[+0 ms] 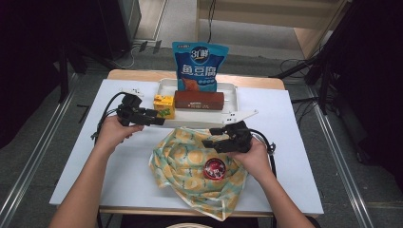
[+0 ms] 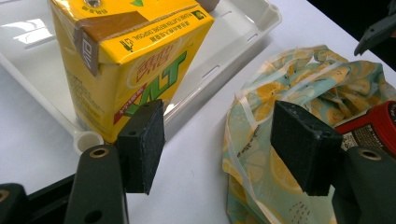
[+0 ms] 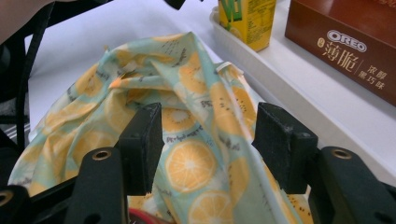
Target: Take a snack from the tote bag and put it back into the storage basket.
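A lemon-patterned cloth bag [image 1: 190, 164] is lying crumpled on the white table, just in front of the tray, with a red-lidded can [image 1: 215, 168] resting on it.

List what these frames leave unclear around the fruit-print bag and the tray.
- Red lid: the bag hides whatever is beneath it in the high view.
- Yellow carton: top cut off in the left gripper view.
- Brown box: cropped in the right gripper view.
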